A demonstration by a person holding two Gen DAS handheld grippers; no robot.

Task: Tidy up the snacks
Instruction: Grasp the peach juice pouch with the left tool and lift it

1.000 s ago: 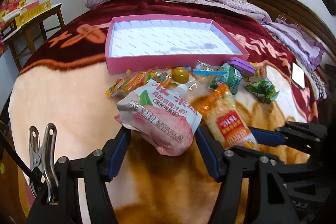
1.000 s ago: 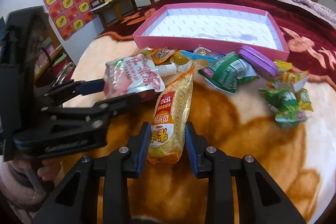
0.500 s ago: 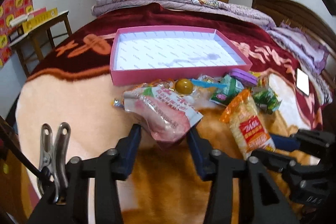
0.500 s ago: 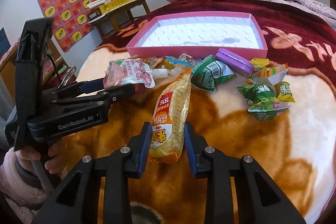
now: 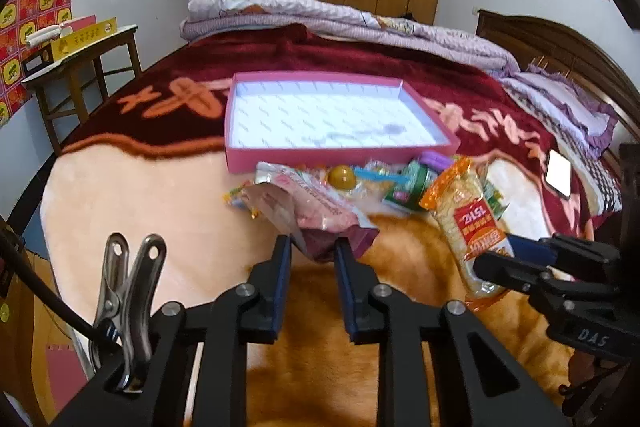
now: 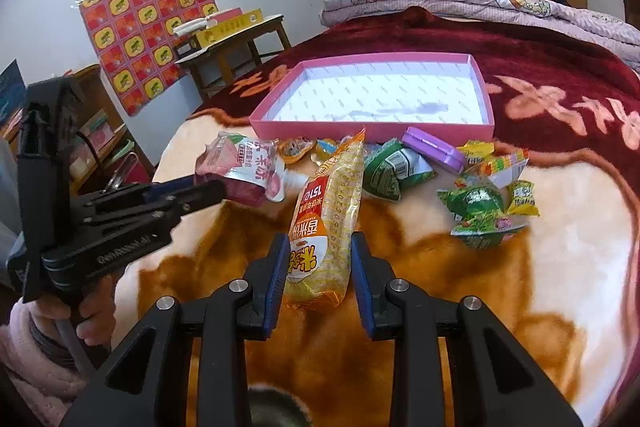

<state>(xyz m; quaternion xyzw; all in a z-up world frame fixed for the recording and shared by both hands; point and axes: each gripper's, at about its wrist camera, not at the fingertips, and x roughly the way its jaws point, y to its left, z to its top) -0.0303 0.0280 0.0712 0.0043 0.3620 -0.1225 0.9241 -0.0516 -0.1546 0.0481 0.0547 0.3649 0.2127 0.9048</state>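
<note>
Pink drink pouch (image 5: 308,215) pinched at its bottom edge by the left gripper (image 5: 314,251), jaws just closed onto it, yellow rice-snack bag (image 6: 324,227) clamped between the right gripper (image 6: 318,255) pads, pink tray (image 5: 336,115) lying ahead of both, loose snacks (image 6: 480,203) scattered between.

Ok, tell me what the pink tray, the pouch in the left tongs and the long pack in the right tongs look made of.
Pink tray: likely cardboard, matte, with straight thin walls and a printed white liner.
Pink pouch: soft plastic or foil laminate, glossy, creased where the left tongs pinch it.
Long orange pack: thin clear-and-printed plastic film, shiny, with a crimped end, gripped by the right tongs.
</note>
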